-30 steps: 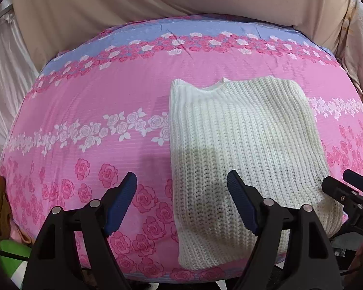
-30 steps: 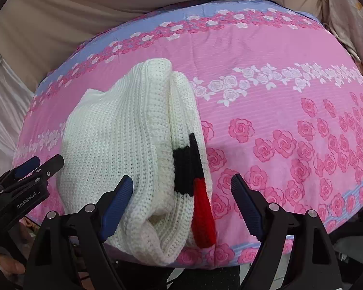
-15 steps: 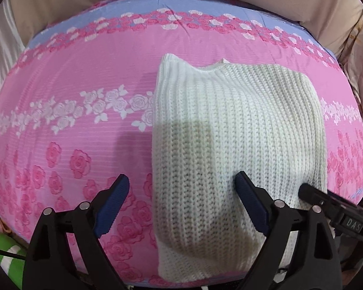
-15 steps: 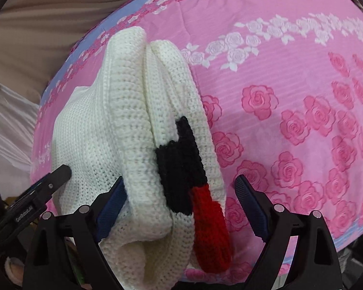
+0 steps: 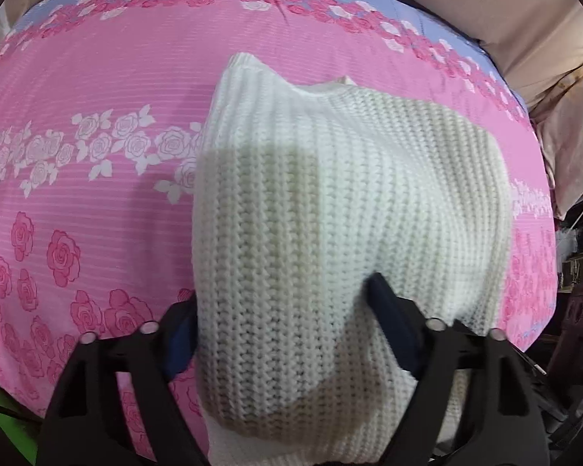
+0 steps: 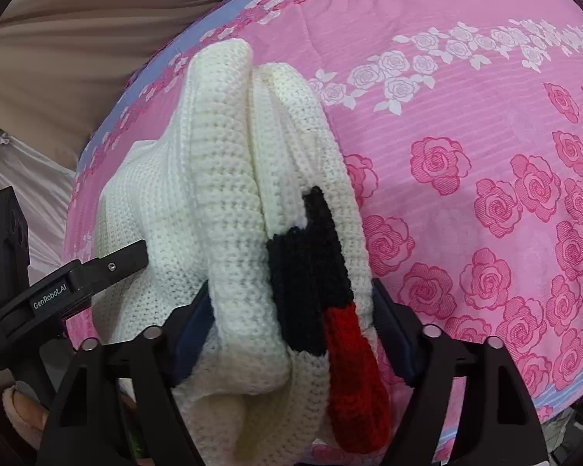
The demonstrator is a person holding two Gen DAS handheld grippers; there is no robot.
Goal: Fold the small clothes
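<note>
Left wrist view has us at the near hem of the white knit sweater (image 5: pixel 330 202), which lies partly folded on the bed's pink rose sheet (image 5: pixel 89 89), neckline towards twelve o'clock. Our left hand-held gripper (image 5: pixel 280 326) straddles the hem's left corner, jaws closing with the knit bunched between them and the blue pads touching it. In the right wrist view our right hand-held gripper (image 6: pixel 291 326) closes likewise on the stacked side edge, where a black and red patch (image 6: pixel 315 283) shows. We judge this the pinch before the next fold. Next we need both grips firm, then an even lift carrying the hem towards twelve o'clock.
</note>
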